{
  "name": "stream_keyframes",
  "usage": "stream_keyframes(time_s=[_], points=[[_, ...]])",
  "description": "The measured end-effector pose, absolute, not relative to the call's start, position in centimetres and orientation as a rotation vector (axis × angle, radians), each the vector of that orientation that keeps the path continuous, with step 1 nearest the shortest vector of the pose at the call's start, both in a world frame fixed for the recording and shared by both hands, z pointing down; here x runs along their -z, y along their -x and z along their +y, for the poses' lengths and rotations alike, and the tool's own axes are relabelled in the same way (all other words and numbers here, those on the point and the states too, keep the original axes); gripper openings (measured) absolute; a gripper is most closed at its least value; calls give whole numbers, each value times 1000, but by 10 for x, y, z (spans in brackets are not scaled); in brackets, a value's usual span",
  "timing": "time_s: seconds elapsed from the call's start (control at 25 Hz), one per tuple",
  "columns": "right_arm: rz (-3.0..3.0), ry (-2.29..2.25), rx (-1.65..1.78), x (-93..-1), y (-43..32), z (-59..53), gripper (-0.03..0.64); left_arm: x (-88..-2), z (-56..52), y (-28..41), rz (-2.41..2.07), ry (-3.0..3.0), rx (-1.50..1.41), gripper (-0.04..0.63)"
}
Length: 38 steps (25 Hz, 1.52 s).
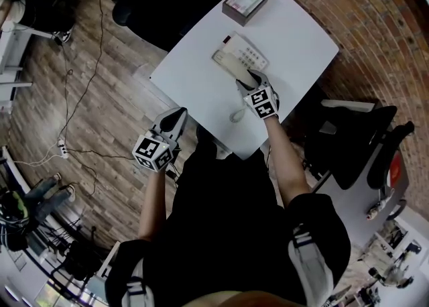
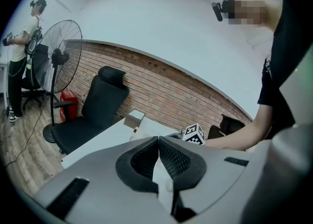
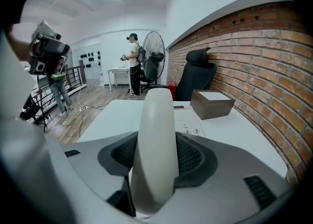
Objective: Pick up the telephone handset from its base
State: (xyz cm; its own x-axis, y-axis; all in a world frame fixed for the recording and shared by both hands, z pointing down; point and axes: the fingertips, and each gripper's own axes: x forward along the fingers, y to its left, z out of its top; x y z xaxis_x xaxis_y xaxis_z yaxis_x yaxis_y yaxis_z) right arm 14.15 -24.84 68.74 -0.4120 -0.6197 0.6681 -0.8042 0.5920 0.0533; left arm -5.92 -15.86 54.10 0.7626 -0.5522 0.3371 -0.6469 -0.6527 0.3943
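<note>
Handset in right gripper, keys 2, 3

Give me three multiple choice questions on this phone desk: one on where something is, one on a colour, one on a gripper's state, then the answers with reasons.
1. Where is the box?
A. On the table's far corner, beyond the telephone base.
B. Between the base and the person.
C. On the floor.

2. What colour is the handset?
A. Black.
B. Red.
C. Off-white.

3. How is the left gripper?
A. Shut on the handset.
B. Shut and empty.
C. Wide open.

Answers: A, the head view shows it past the base; C, it shows pale between the right gripper's pads; B, its pads meet with nothing between.
</note>
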Motion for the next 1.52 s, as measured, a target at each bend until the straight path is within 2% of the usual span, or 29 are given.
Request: stream_keyframes(time_s=[0.92,1.52], points=[[-2078,-1418,-363,-650,-187,-175,206,-532,-136,33,-631,-2600,-277,19],[-2032,-1580,-359,-632,-184,-141,206,-518,-128,55,-569,-2661,-243,20]])
